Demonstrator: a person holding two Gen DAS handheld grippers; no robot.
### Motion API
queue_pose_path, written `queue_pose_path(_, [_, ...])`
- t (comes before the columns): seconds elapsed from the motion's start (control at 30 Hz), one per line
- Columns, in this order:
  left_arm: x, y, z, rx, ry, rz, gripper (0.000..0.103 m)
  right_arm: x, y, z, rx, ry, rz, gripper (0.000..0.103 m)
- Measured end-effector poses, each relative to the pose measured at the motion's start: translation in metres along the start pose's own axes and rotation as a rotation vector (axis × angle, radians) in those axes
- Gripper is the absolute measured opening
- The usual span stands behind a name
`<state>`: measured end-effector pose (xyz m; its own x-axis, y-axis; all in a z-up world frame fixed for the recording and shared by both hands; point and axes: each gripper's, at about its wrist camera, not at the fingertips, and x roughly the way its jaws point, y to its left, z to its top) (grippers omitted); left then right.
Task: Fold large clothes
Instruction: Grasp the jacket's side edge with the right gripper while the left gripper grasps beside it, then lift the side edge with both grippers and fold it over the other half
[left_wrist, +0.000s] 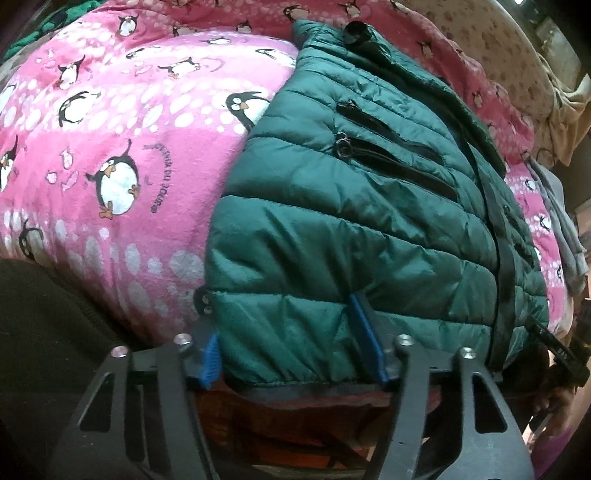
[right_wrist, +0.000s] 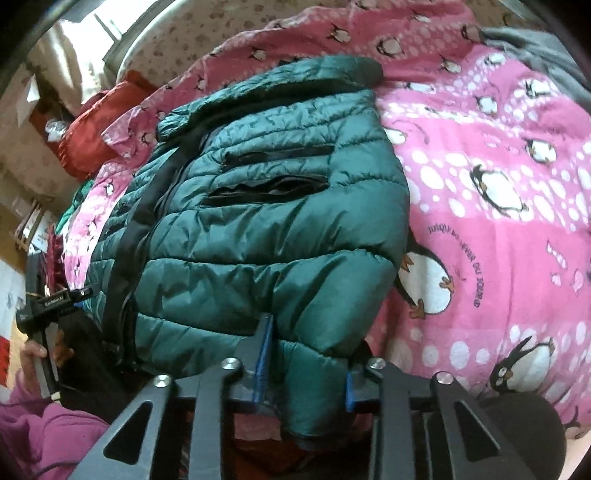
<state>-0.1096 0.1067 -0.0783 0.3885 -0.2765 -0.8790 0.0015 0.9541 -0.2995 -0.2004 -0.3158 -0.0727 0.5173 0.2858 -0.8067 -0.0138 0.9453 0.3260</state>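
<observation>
Blanket (left_wrist: 110, 155) text unreadable; jacket (left_wrist: 351, 221) unlabelled.

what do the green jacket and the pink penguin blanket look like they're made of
Green jacket: probably thin nylon or polyester shell over padding; it has a slight sheen, fine crinkles and puffy quilted channels.
Pink penguin blanket: likely fleece or flannel; matte, softly fuzzy, printed.

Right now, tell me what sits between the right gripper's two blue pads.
A bunched fold of the green puffer jacket, at its near hem, fills the gap between the right gripper pads. The right wrist view shows it.
</observation>
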Motion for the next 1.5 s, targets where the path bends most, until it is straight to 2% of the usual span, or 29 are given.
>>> queue_pose_path(0.07, [-0.002, 0.002, 0.000, -0.004, -0.003, 0.003, 0.045, 0.000, 0.002, 0.001, -0.004, -0.005, -0.001, 0.024])
queue_pose_path(0.13, [-0.007, 0.003, 0.000, 0.003, -0.013, 0.010, 0.028, -0.002, 0.002, 0.003, -0.002, -0.015, -0.001, 0.021])
queue_pose_path(0.2, [-0.014, 0.003, 0.000, 0.013, -0.026, 0.011, 0.019, -0.007, 0.004, 0.005, -0.005, -0.036, 0.001, 0.018])
queue_pose_path(0.33, [-0.028, 0.001, 0.003, 0.022, -0.038, -0.030, 0.013, -0.025, 0.008, 0.009, -0.012, -0.094, 0.030, 0.014])
queue_pose_path(0.5, [-0.052, -0.003, 0.010, 0.031, -0.099, -0.075, 0.012, -0.045, 0.010, 0.022, 0.013, -0.163, 0.106, 0.014])
queue_pose_path(0.7, [-0.066, -0.004, 0.022, 0.010, -0.152, -0.102, 0.012, -0.056, 0.011, 0.035, 0.039, -0.217, 0.133, 0.014])
queue_pose_path(1.0, [-0.085, -0.011, 0.053, 0.004, -0.243, -0.129, 0.012, -0.071, 0.013, 0.060, 0.057, -0.296, 0.136, 0.014])
queue_pose_path(1.5, [-0.099, -0.035, 0.114, 0.013, -0.367, -0.110, 0.012, -0.071, 0.002, 0.111, 0.097, -0.375, 0.103, 0.014])
